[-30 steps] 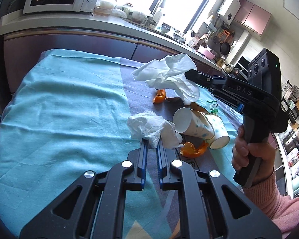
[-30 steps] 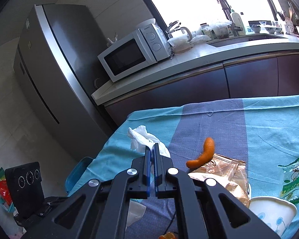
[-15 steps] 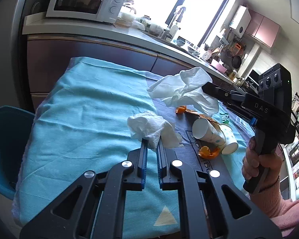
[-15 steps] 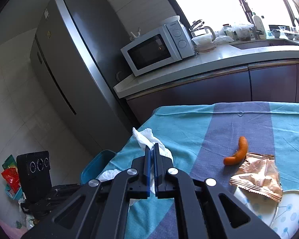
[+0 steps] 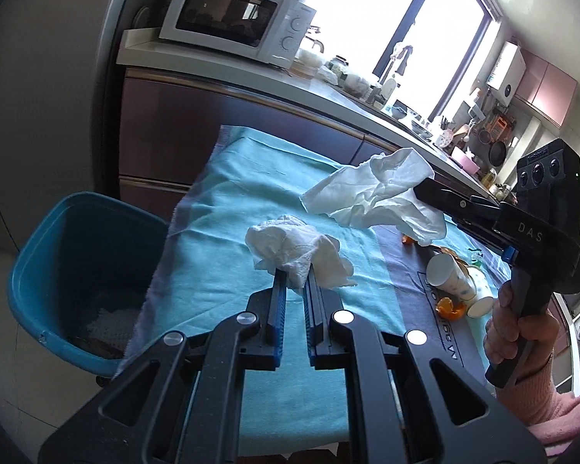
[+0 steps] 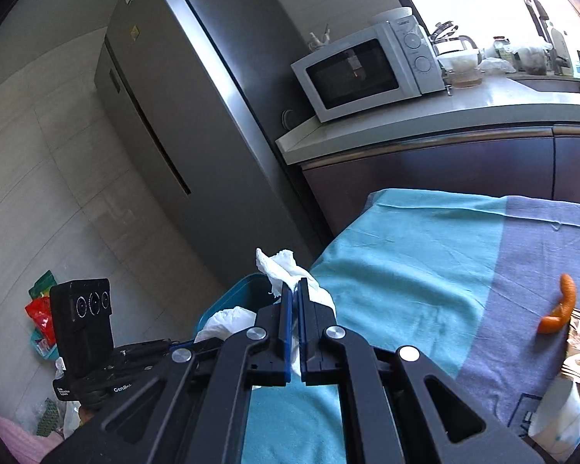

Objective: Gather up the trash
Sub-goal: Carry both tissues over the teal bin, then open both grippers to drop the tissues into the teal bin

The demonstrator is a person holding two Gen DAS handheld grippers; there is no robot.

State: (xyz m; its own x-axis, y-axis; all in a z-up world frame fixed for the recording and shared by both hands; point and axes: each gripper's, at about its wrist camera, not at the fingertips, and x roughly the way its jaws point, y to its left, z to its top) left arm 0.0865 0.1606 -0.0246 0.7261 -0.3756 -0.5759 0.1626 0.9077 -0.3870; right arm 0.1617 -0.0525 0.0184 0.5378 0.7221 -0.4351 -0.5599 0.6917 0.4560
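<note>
Left tool (image 5: 294,270) pinches tissue (image 5: 294,247); right tool (image 6: 294,290) pinches napkin (image 6: 280,266)

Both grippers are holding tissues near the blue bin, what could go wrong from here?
1. The left gripper pinches only a corner of its crumpled tissue, over the tablecloth rather than the blue bin; releasing now would likely miss.
2. The right gripper holds a loose tissue that might snag on its fingers.

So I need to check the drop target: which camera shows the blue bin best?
The left wrist view: the blue bin shows its rim and inside, beside the table. The right wrist view shows only a sliver of its rim, behind the right gripper and its tissue.
</note>
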